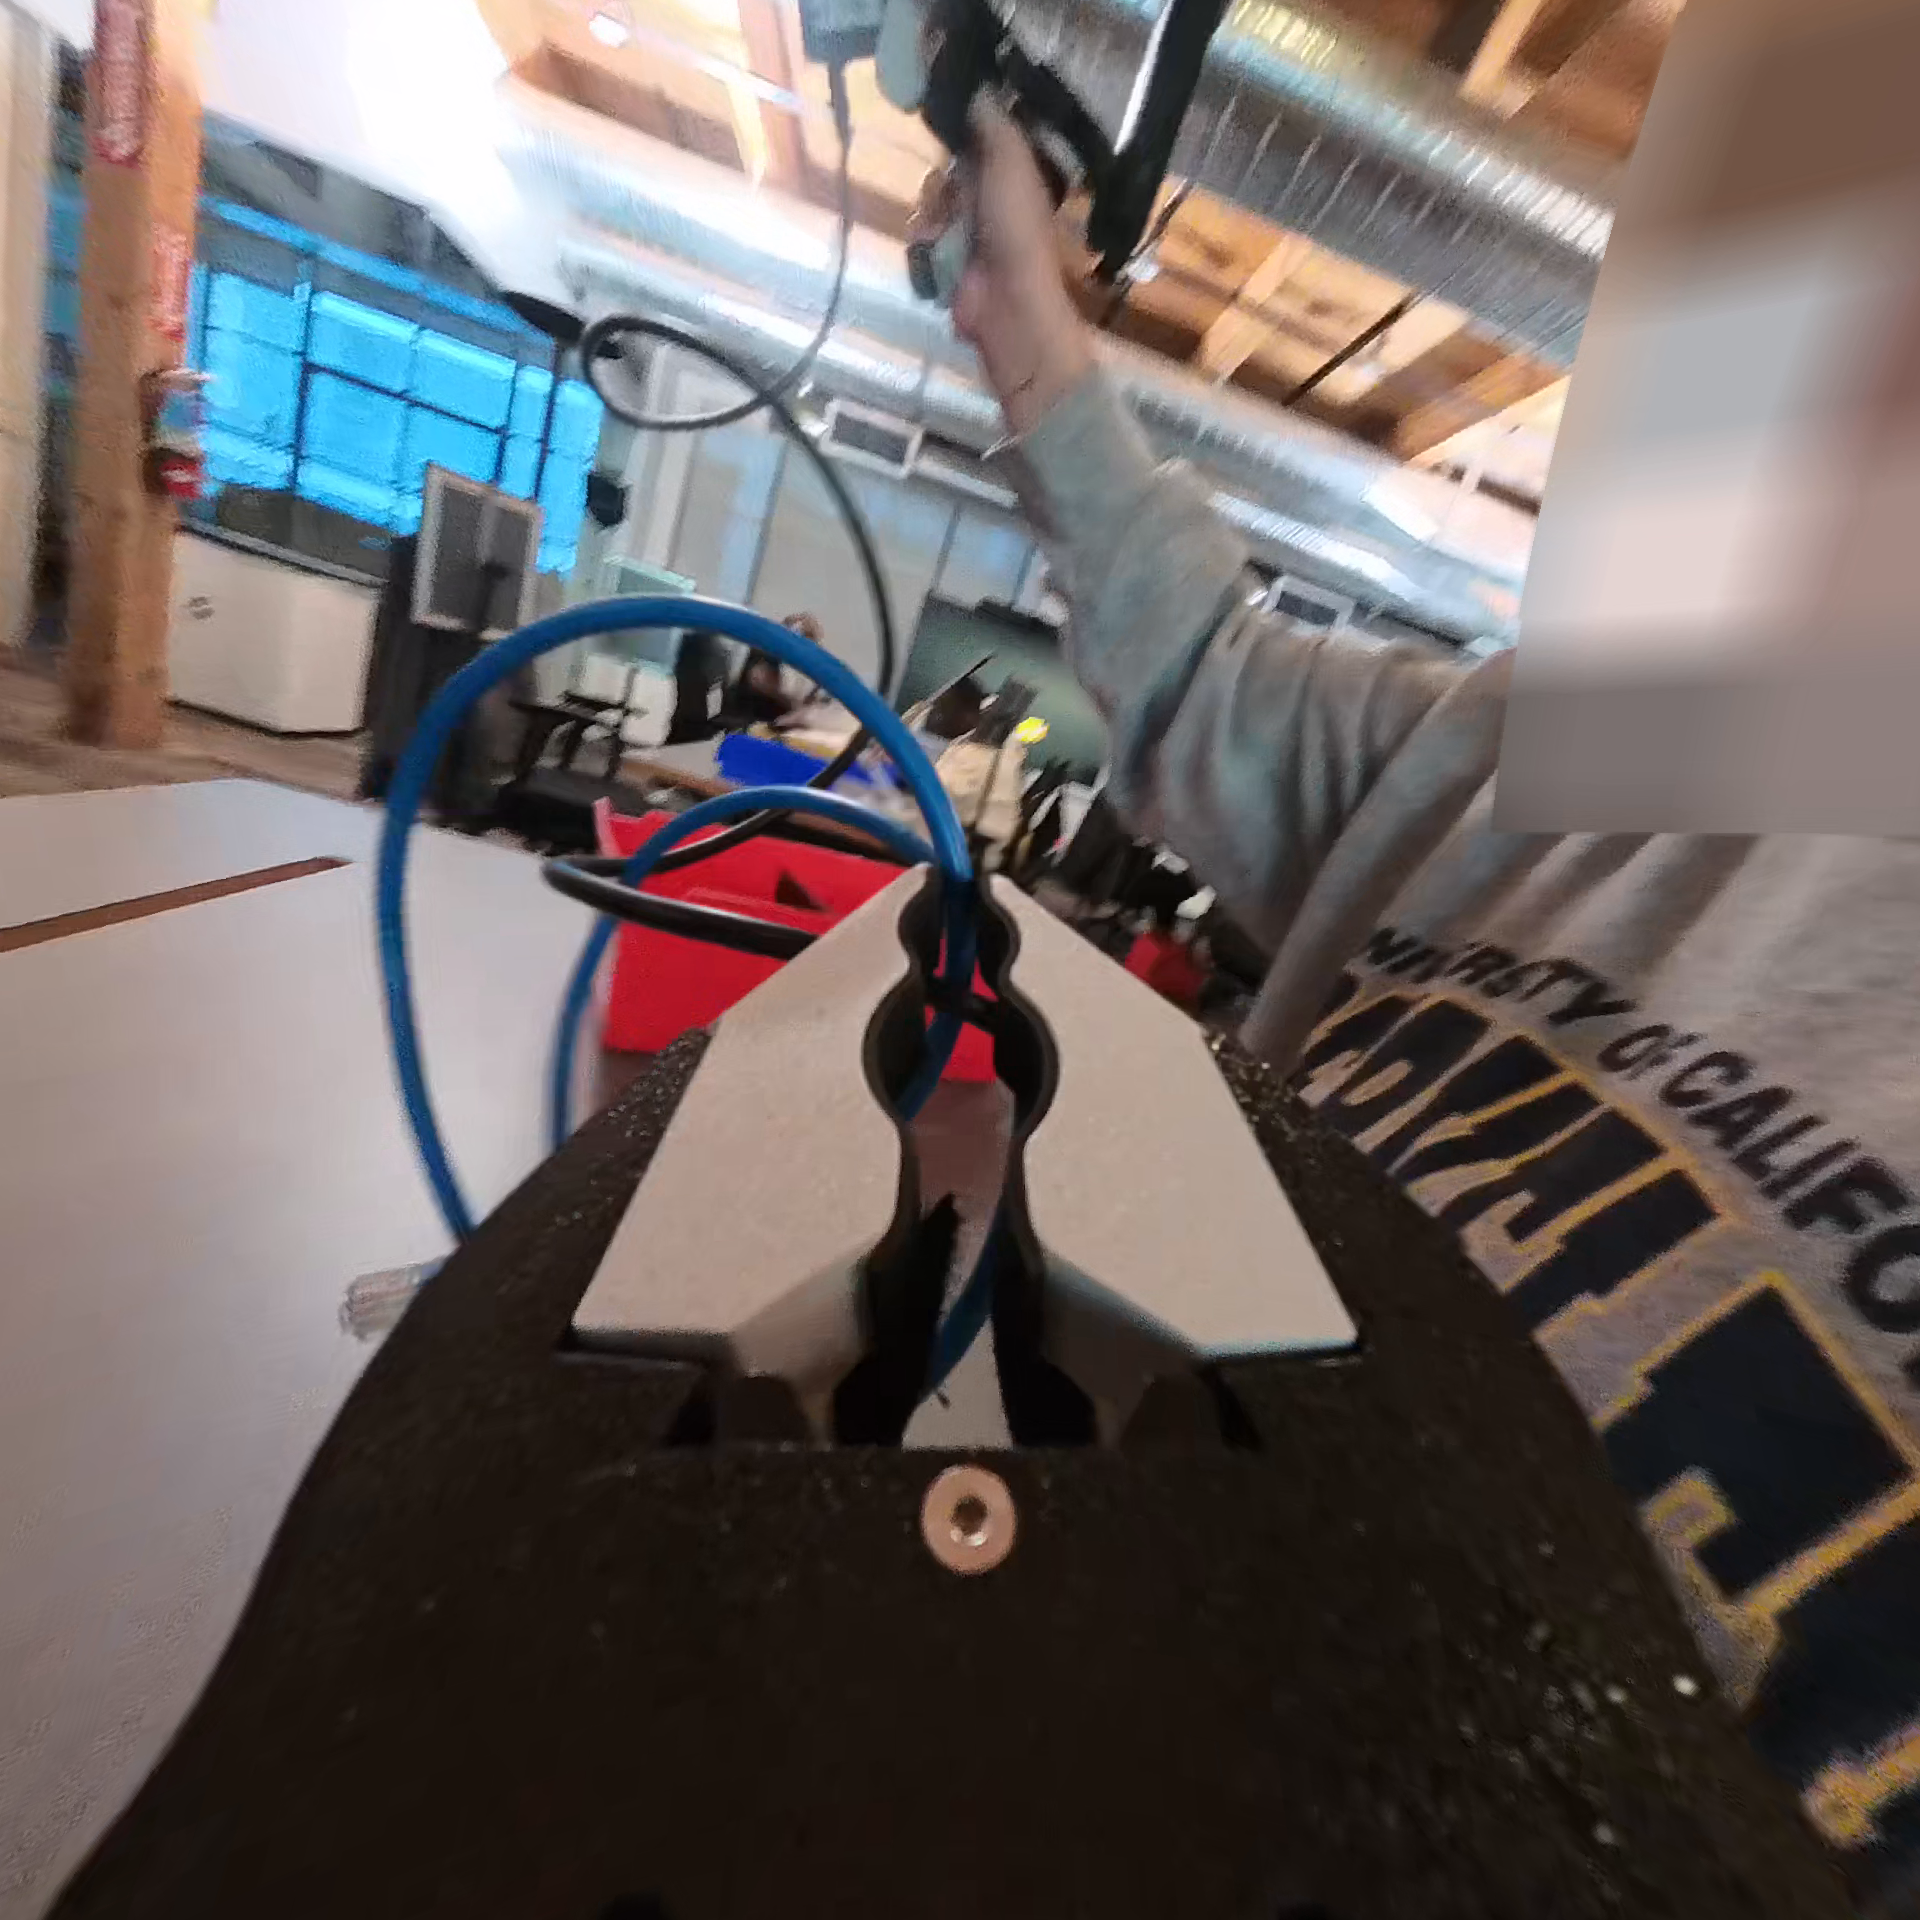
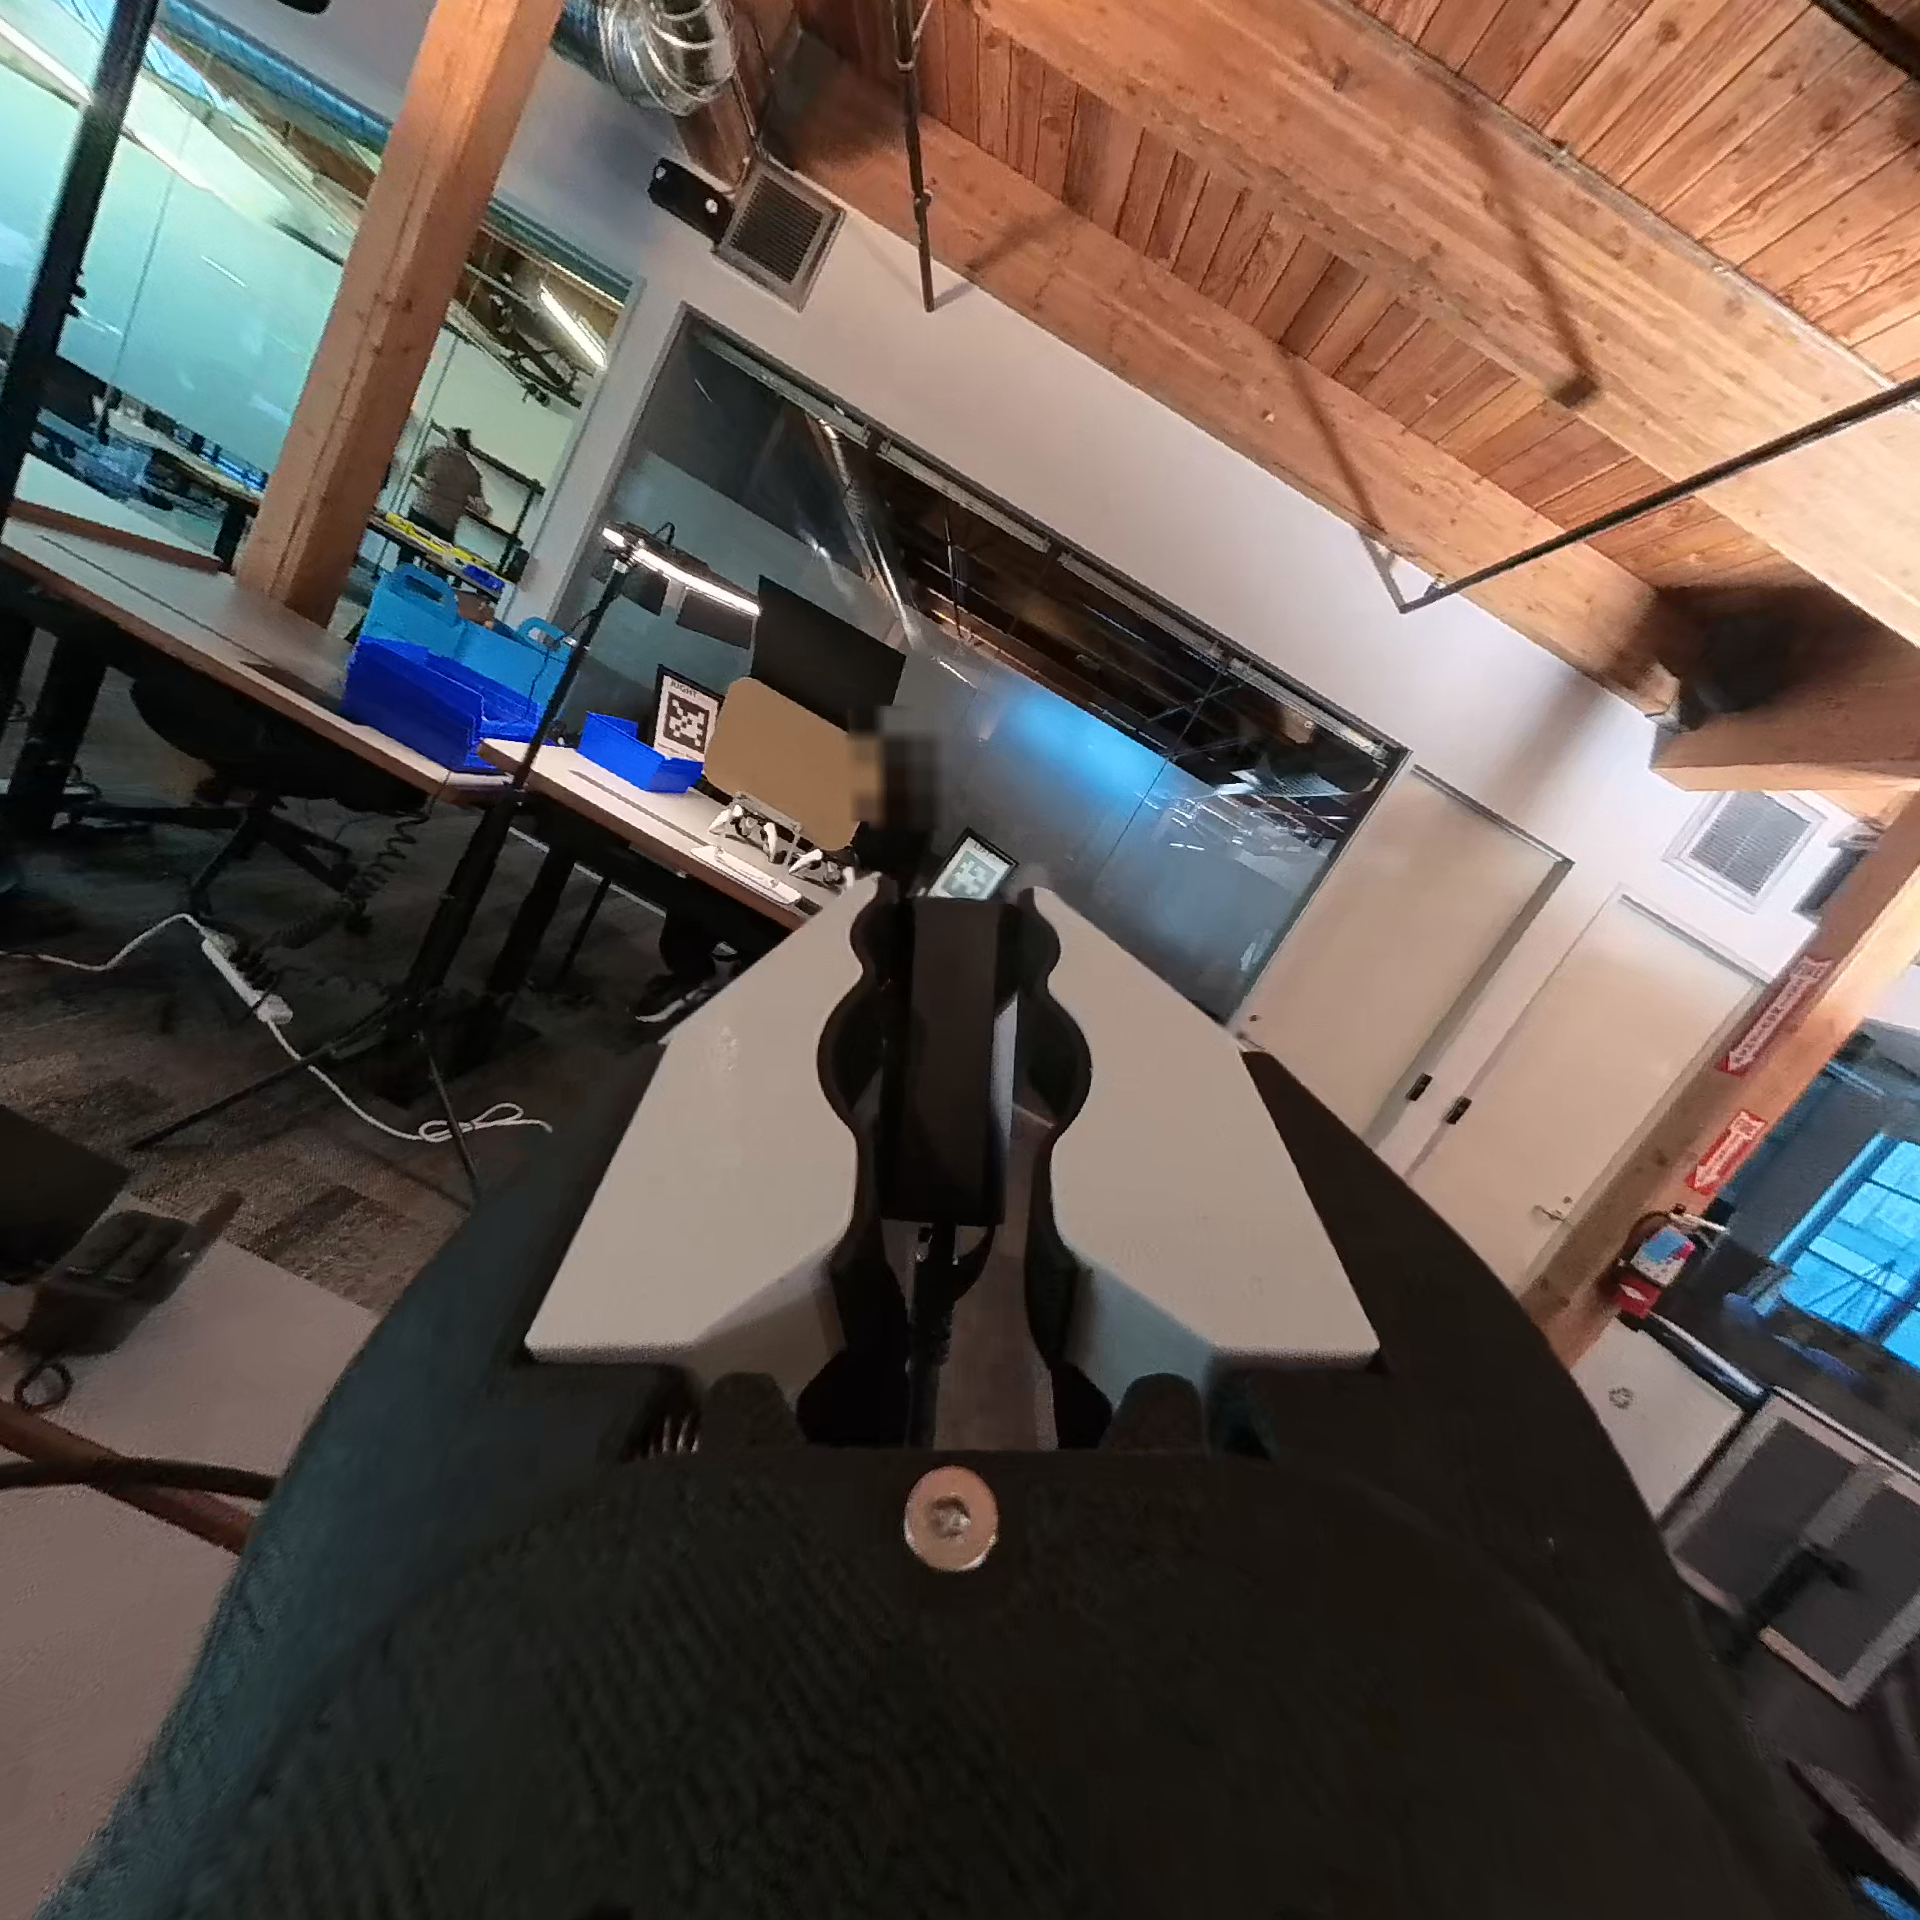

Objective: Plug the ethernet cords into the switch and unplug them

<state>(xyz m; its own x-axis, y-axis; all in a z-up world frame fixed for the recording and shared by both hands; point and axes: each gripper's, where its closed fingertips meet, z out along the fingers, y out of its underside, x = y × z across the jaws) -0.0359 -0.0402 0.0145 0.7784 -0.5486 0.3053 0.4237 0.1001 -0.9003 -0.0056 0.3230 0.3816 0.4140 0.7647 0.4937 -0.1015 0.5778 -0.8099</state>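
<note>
In the left wrist view my left gripper is shut on a blue ethernet cord and a thin black cable, both pinched near the fingertips. The blue cord loops up and left, and its clear plug lies on the white table. In the right wrist view my right gripper is shut on a black rectangular box, seemingly the switch, with a black cable leaving its near end. It is held high, aimed at the room. From the left wrist view it shows raised overhead.
A red bin stands on the table behind the left fingertips. The person's grey sleeve and sweatshirt fill the right. In the right wrist view are desks with blue bins, a black stand, a floor power strip and a wooden post. My hands' fingertips stand some 50 centimeters from each other.
</note>
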